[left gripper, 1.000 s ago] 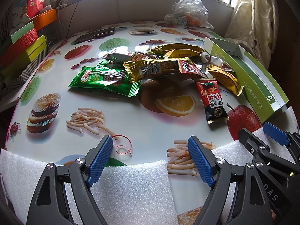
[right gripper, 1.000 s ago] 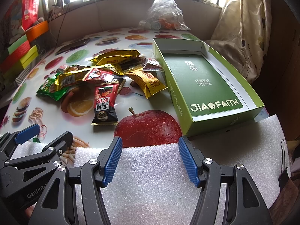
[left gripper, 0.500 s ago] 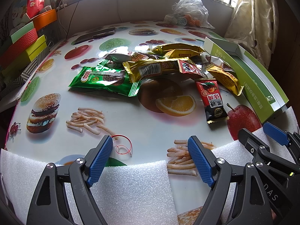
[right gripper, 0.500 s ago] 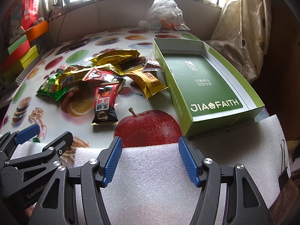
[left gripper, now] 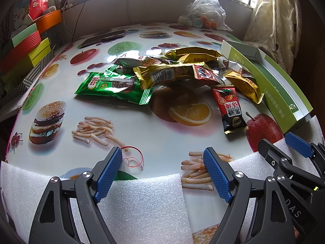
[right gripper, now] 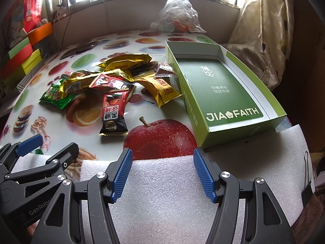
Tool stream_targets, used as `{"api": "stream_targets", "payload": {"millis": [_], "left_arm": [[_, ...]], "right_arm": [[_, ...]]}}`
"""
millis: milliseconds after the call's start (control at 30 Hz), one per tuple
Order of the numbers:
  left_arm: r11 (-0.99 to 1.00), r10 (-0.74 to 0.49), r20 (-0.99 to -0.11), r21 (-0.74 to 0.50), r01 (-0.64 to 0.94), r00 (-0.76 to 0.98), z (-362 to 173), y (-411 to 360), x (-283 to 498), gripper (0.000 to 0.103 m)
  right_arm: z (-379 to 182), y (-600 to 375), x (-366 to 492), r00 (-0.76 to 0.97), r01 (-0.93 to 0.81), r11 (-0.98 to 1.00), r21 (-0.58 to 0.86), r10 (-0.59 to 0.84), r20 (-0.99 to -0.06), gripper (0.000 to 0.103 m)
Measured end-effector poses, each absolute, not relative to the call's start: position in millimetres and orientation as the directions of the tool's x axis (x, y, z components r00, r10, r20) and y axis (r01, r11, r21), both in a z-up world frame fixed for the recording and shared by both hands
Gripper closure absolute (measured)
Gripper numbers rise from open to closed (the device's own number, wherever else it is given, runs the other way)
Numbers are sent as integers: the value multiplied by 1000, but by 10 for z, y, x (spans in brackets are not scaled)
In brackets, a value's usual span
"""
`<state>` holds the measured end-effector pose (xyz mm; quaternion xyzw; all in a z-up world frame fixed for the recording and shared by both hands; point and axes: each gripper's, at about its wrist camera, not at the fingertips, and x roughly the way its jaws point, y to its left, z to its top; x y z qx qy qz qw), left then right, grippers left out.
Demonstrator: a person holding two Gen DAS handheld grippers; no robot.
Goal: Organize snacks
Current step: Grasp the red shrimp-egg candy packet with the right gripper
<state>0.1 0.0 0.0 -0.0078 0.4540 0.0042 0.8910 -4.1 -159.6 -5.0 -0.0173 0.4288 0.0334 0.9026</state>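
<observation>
Hovering at the near edge of the fruit-print oilcloth table (left gripper: 126, 134), both claws sit over white foam padding sheets (right gripper: 168, 185), nothing picked yet. Left claw (left gripper: 162, 172) spread wide, holding nothing; right claw (right gripper: 162, 174) also spread, holding nothing.

Landmark: the open green cardboard box (right gripper: 223, 85) with white lettering, empty inside. A loose pile of foil snack packets lies just left of the box: a red-and-black plum candy packet (right gripper: 114, 111) nearest the claws, a golden-yellow foil packet (right gripper: 162, 89) beside the box's left wall, a long yellow barcode packet (left gripper: 162, 75) farther left, a green foil biscuit packet (left gripper: 113, 87) farthest from the box. A clear plastic bag (right gripper: 176, 14) sits beyond the box's far end.

Step judged: start of task, pre-reach. Next move likely: the right claw goes forward-left to the red-and-black packet, pinches an edge, carries it into the box. Flat crinkly foil, so a low approach is needed to catch the sealed end.
</observation>
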Motion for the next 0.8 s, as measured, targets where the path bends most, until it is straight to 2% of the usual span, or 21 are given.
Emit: {"api": "stream_targets", "payload": {"millis": [467, 800], "left_arm": [[1000, -12, -827, -10, 7, 562, 42, 62, 13, 21], [997, -45, -813, -74, -27, 580, 182, 321, 96, 21]], "right_arm": [[-30, -1594, -32, 625, -88, 996, -6, 51, -779, 40], [159, -1559, 67, 656, -163, 986, 44, 141, -741, 40]]}}
